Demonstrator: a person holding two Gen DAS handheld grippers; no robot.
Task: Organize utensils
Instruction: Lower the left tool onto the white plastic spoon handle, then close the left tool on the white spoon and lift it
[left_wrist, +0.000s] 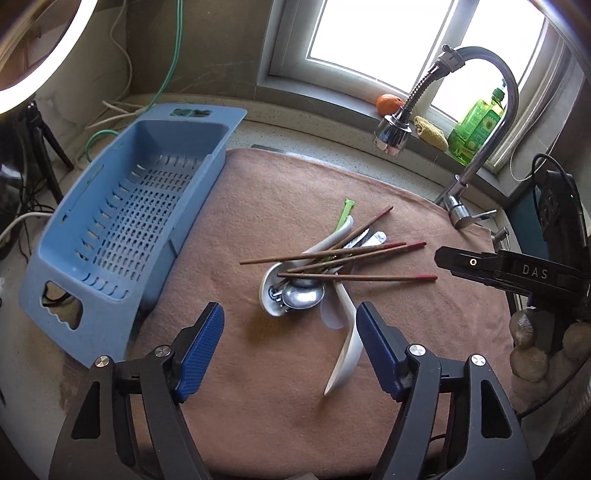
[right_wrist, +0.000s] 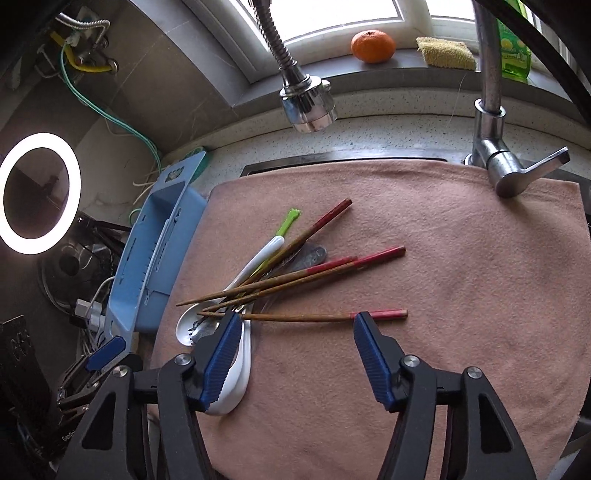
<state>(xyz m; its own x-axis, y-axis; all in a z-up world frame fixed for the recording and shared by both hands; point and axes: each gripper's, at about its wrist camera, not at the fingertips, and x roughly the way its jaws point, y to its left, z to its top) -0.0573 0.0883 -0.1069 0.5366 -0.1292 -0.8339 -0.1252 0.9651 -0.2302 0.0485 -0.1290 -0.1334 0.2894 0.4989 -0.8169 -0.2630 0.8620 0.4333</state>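
A pile of utensils lies on a pink towel (left_wrist: 258, 369): several red-tipped wooden chopsticks (left_wrist: 354, 277), white ceramic spoons (left_wrist: 345, 350), a metal spoon (left_wrist: 303, 295) and a green-handled utensil (left_wrist: 345, 212). My left gripper (left_wrist: 290, 332) is open and empty, just in front of the pile. My right gripper (right_wrist: 291, 339) is open and empty; the nearest chopstick (right_wrist: 303, 316) lies just beyond its fingertips. A white spoon (right_wrist: 240, 373) lies by its left finger. The right gripper's side shows at the right edge of the left wrist view (left_wrist: 491, 267).
A blue perforated drainer basket (left_wrist: 122, 229) stands left of the towel, also in the right wrist view (right_wrist: 155, 258). A faucet (left_wrist: 480, 110) arches over the back. An orange (right_wrist: 373, 46), sponge (right_wrist: 445, 53) and green bottle (left_wrist: 476, 125) sit on the windowsill. Cables and a ring light (right_wrist: 37, 192) are at left.
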